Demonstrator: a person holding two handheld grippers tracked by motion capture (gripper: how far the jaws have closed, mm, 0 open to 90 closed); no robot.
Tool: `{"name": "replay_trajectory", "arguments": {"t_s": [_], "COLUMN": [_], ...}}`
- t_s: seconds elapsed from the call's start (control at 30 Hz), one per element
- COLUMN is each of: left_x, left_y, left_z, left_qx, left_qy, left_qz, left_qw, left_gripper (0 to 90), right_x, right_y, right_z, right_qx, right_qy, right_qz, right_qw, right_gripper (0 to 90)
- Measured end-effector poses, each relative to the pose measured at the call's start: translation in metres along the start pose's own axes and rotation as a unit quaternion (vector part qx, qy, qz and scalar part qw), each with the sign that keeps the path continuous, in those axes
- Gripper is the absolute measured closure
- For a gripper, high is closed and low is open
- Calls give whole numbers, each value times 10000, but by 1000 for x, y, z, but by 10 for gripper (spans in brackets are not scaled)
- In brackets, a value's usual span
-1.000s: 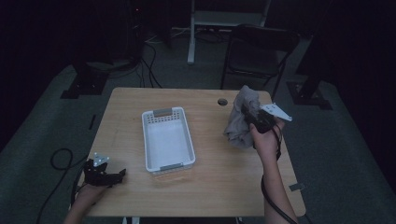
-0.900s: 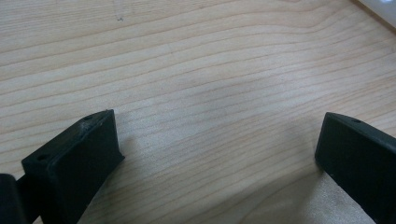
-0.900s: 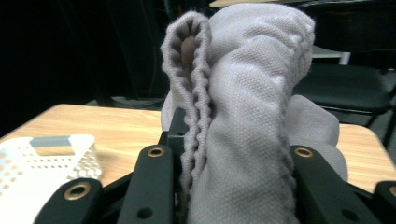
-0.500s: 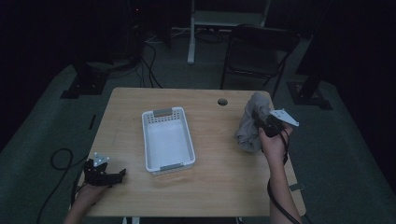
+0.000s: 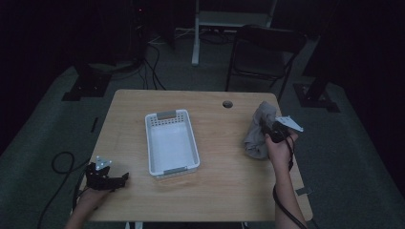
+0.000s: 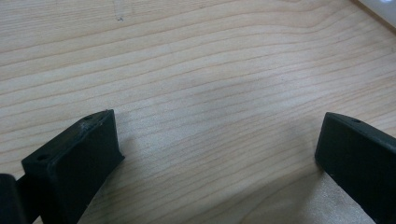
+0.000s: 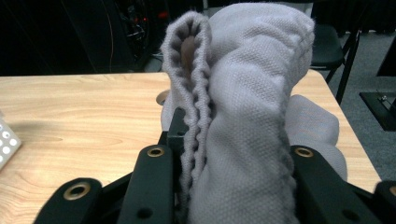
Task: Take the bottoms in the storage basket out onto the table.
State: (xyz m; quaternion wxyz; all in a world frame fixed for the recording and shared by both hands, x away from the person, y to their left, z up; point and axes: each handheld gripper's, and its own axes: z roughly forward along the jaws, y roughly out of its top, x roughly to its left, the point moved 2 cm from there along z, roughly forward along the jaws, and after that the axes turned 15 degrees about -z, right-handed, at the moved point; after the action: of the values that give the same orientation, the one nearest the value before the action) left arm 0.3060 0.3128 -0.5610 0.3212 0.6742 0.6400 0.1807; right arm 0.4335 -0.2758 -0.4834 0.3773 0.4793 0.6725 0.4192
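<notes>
A grey knitted cloth (image 5: 259, 133) hangs bunched at the table's right side, its lower end touching or nearly touching the wood. My right gripper (image 5: 267, 130) is shut on it. In the right gripper view the cloth (image 7: 243, 107) rises thick and folded between the two black jaws and hides the fingertips. A white plastic basket (image 5: 170, 141) stands empty in the middle of the table. My left gripper (image 5: 122, 179) rests open at the table's front left corner, its jaws wide apart over bare wood (image 6: 210, 116) with nothing between them.
The wooden table (image 5: 215, 191) has a round cable hole (image 5: 227, 103) near its back edge. A black chair (image 5: 265, 52) stands behind the table. A corner of the white basket (image 6: 380, 7) shows at the top right of the left gripper view.
My right gripper has sunk toward the table with the cloth, which now hangs lower and nearer the right edge. The left gripper has not moved.
</notes>
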Motion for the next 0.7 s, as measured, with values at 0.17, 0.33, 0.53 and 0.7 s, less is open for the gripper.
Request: {"name": "replay_trajectory", "arguments": {"t_s": [0.17, 0.33, 0.53, 0.7], "left_x": [0, 0, 0, 0], "left_y": [0, 0, 0, 0], "left_z": [0, 0, 0, 0], "left_qx": [1, 0, 1, 1], "left_qy": [1, 1, 1, 1], "left_qz": [1, 1, 2, 2], "left_qw": [10000, 10000, 10000, 10000], "left_gripper": [4, 4, 4, 4], "right_x": [0, 5, 6, 6], "right_y": [-13, -28, -42, -51], "right_z": [9, 16, 24, 29], "right_qx": [221, 375, 547, 662], "right_qy": [17, 34, 38, 0], "right_qz": [-10, 30, 75, 95], "right_qw": [9998, 9993, 9985, 9978], "right_gripper": [664, 663, 661, 657]}}
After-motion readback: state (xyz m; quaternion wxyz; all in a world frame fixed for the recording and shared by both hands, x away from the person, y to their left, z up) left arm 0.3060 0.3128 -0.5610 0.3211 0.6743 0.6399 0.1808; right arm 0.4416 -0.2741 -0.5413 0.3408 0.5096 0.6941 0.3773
